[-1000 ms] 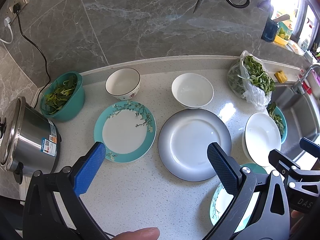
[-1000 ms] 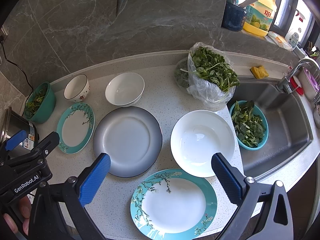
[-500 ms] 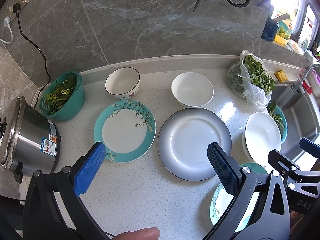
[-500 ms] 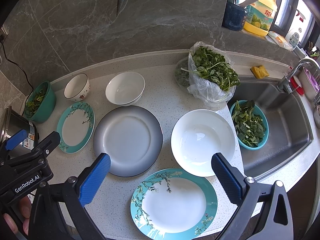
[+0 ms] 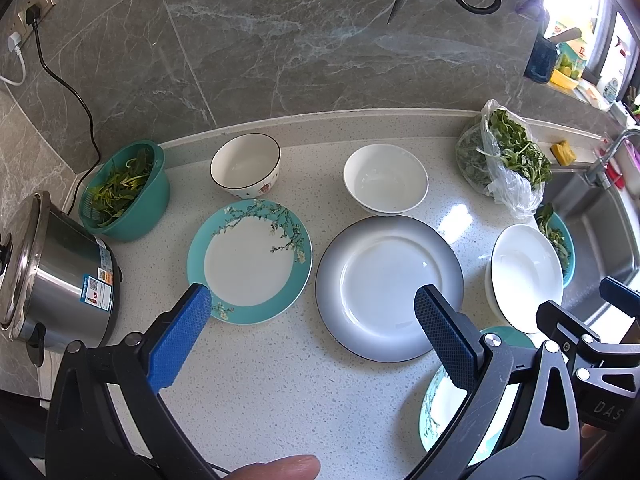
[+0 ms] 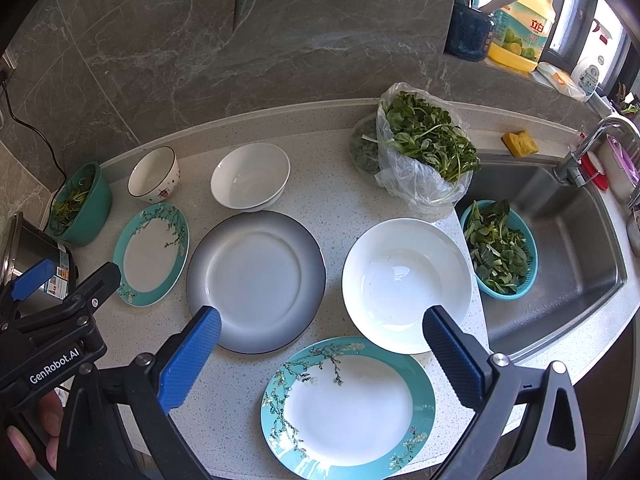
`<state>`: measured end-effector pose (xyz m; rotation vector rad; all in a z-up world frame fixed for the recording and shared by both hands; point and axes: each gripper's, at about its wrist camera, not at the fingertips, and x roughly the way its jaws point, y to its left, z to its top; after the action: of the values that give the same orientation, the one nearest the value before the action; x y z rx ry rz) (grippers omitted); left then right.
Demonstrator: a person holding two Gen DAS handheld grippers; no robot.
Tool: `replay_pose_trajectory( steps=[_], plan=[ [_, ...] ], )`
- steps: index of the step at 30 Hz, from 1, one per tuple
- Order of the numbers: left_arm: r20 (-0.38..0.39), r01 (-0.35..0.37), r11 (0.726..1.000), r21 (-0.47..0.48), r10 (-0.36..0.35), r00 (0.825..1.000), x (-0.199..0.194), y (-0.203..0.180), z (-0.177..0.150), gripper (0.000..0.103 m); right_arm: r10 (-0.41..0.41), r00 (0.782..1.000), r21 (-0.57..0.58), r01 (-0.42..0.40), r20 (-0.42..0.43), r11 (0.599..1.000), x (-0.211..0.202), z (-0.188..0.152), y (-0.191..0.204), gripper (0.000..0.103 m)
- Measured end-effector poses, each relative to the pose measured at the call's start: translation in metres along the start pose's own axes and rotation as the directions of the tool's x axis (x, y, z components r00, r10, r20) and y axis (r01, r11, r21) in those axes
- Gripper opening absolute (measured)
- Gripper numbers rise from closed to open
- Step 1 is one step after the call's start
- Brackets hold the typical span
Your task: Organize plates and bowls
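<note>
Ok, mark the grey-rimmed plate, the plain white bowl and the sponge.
grey-rimmed plate (image 6: 256, 280): right wrist view, white centre.
plain white bowl (image 6: 250, 178): right wrist view, inner hollow.
sponge (image 6: 520, 142): right wrist view, yellow top face.

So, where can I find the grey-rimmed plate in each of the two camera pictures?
Left wrist view: the grey-rimmed plate lies right of centre, partly behind the right finger of the left gripper.
Right wrist view: the same plate lies left of centre.
Shared landmark: the plain white bowl stands just behind it in both.

In the left wrist view, the left gripper's arm hides most of the near teal plate (image 5: 434, 404).
</note>
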<state>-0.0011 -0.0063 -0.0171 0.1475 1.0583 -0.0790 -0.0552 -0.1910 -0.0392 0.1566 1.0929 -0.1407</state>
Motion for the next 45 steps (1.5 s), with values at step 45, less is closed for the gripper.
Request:
replay_pose_trajectory(
  steps=[45],
  plan=[
    [-0.145,0.178,0.984,-0.014,-0.178,0.973,0.09,0.048,-0.074,0.101,0.188,0.98,-0.015,-0.19,-0.068,0.982,0.047,-0.011,0.0,0.103]
  ],
)
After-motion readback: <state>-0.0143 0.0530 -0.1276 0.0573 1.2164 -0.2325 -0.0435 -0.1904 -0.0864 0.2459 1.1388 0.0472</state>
